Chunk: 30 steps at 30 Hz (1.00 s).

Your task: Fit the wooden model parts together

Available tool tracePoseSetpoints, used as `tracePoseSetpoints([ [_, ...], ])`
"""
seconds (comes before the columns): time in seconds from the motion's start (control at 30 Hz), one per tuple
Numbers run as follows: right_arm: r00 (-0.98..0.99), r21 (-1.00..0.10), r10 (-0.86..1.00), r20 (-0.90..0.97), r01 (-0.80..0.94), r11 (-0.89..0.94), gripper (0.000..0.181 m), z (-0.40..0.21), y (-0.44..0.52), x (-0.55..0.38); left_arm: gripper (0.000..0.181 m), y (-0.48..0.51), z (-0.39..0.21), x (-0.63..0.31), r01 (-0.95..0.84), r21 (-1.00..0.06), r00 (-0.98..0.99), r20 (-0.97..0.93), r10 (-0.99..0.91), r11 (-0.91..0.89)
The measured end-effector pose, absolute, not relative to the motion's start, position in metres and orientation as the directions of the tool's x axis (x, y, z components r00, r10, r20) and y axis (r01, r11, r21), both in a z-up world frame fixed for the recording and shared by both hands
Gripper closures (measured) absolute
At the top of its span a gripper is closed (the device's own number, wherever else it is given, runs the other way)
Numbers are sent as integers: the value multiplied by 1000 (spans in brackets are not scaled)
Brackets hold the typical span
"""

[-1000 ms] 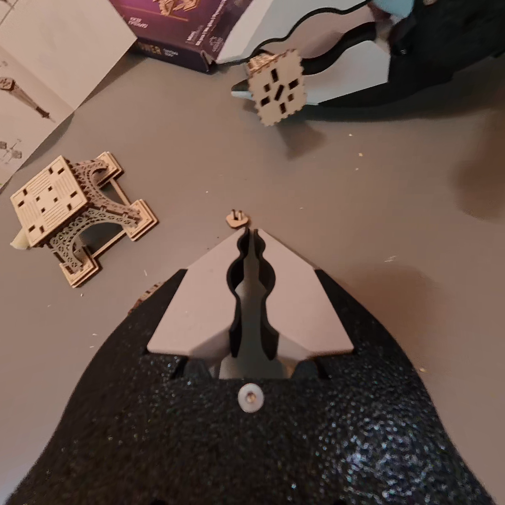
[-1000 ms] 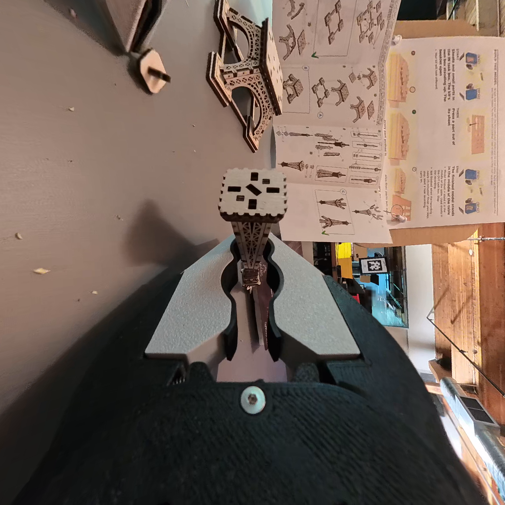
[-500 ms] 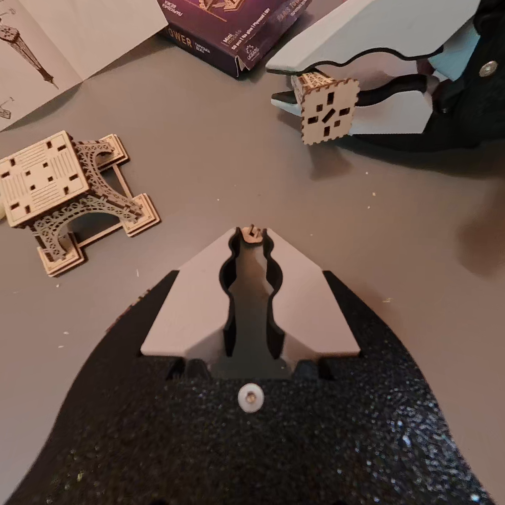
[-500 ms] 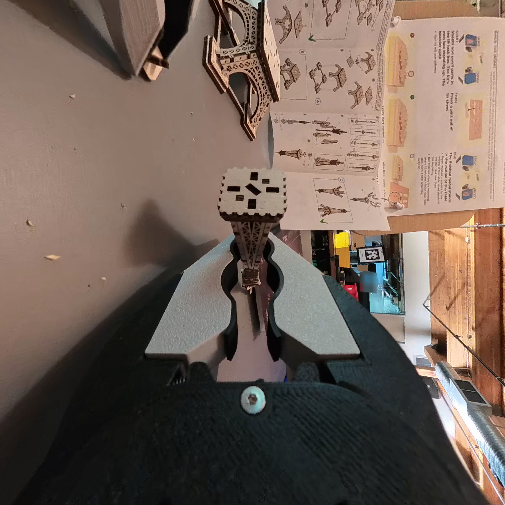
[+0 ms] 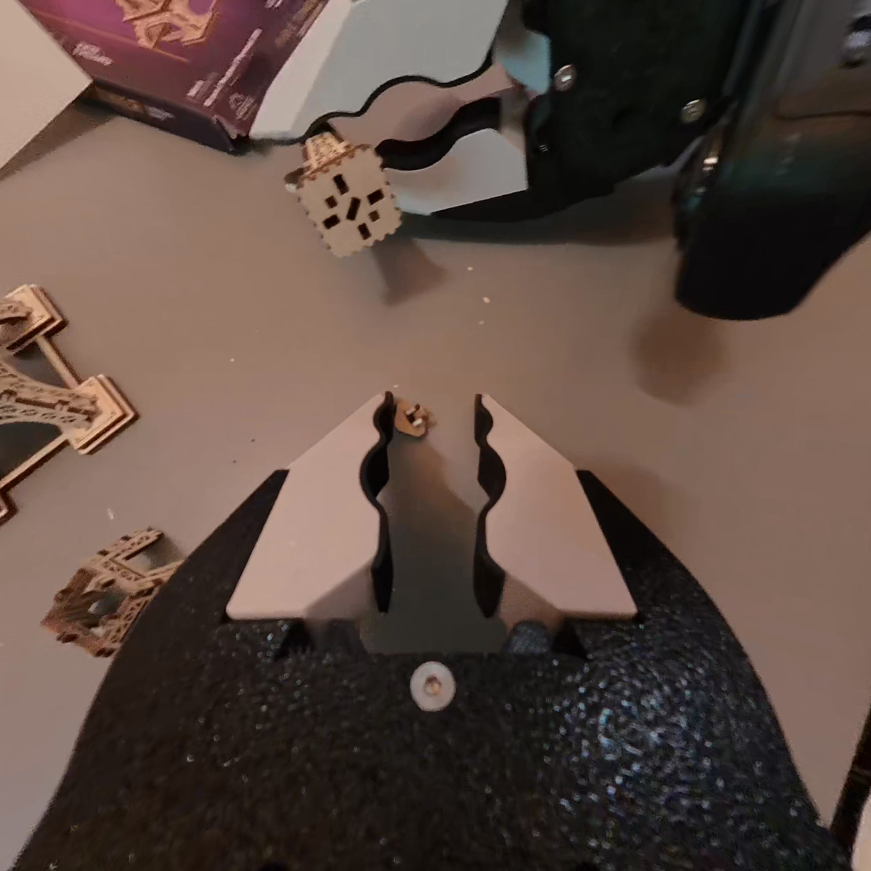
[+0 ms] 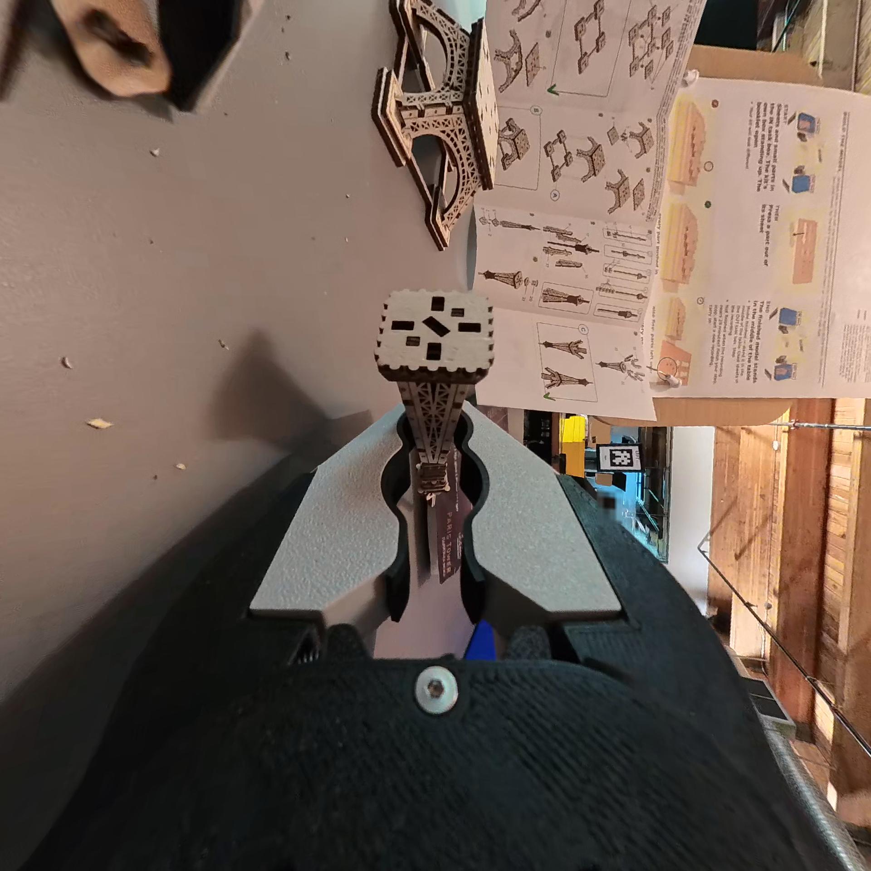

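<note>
My left gripper [image 5: 431, 407] is open just above the grey table, with a small round wooden piece with a peg [image 5: 413, 421] lying between its fingertips, close to the left finger. My right gripper [image 6: 434, 422] is shut on the wooden tower top section [image 6: 436, 372], whose slotted square end [image 6: 436, 337] points away from it. That same section [image 5: 351, 207] shows in the left wrist view, held above the table at the back. The arched tower base [image 6: 440, 127] stands on the table; its corner shows at the left edge of the left wrist view [image 5: 52, 414].
A lattice tower mid-section [image 5: 103, 594] lies at the lower left by my left gripper. A purple model box [image 5: 174, 66] sits at the back left. Instruction sheets [image 6: 589, 212] lie beyond the base. Small wood crumbs dot the table [image 6: 141, 283]. One gripper's finger ends stand about 12 centimeters off the other's.
My left gripper has opened wide and moved up around the small round piece. The tower base has slid toward the left edge of its view. My right gripper still holds the top section.
</note>
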State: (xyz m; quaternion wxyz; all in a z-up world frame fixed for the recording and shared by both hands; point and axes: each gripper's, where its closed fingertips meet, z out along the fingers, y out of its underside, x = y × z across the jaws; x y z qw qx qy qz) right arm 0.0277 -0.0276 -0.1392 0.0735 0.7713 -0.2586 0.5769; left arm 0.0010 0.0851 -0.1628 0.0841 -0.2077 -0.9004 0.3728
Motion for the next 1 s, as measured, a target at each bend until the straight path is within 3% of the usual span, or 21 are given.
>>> tracePoseSetpoints([
  [0.17,224,-174,-300,927,-451,-875,168,-143,-23,29,150,95,-150,21,429,-750,-841,-127,526,504],
  [0.33,230,-163,-279,932,-421,-892,168,-143,-17,33,151,94,-161,35,637,-654,-696,-263,668,407],
  [0.47,244,-151,-269,932,-415,-897,168,-146,-14,34,156,90,-163,18,607,-665,-676,-146,722,434],
  [0.6,236,-161,-278,931,-418,-894,168,-144,-17,32,170,89,-165,7,559,-670,-722,-104,684,489],
  [0.7,234,-171,-289,928,-421,-891,167,-144,-19,32,170,88,-165,3,494,-679,-789,-87,608,543],
  [0.73,235,-167,-286,929,-423,-891,167,-144,-19,32,168,88,-165,3,472,-681,-806,-78,586,559],
  [0.83,212,-137,-251,944,-442,-887,168,-137,-22,33,143,88,-160,13,450,-684,-842,-109,529,575],
  [1.0,188,-76,-176,966,-443,-893,168,-127,-20,34,146,87,-149,25,415,-705,-873,-130,470,576],
])
